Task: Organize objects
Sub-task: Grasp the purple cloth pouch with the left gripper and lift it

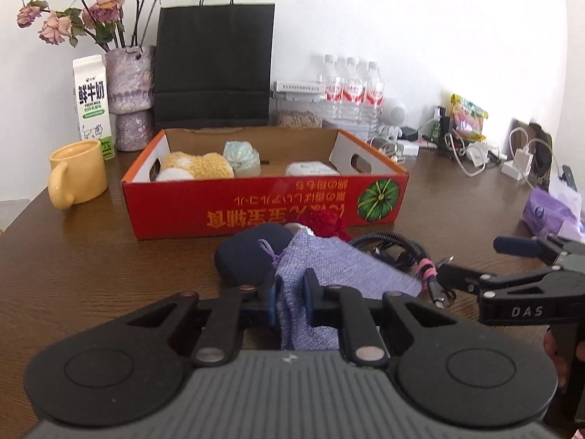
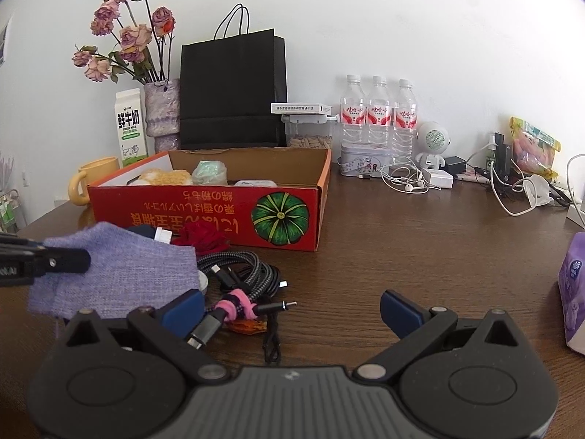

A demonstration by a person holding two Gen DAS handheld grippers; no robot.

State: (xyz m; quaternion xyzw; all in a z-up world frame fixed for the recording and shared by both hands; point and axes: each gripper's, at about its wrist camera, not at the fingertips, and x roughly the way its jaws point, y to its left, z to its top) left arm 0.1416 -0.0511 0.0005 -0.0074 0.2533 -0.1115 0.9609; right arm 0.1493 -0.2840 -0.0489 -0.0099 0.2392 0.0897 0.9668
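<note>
My left gripper is shut on the near end of a lavender cloth pouch, which lies in front of the red cardboard box. Beside the pouch are a dark blue rounded thing, a red woolly piece and a coiled black braided cable with a pink tie. The box holds a tan plush, a pale teal item and a white pack. My right gripper is open, its left finger against the cable's plugs. The pouch also shows in the right wrist view.
On the left stand a yellow mug, a milk carton and a vase of dried roses. A black paper bag and three water bottles line the wall. Chargers and cords clutter the right, by a purple tissue pack.
</note>
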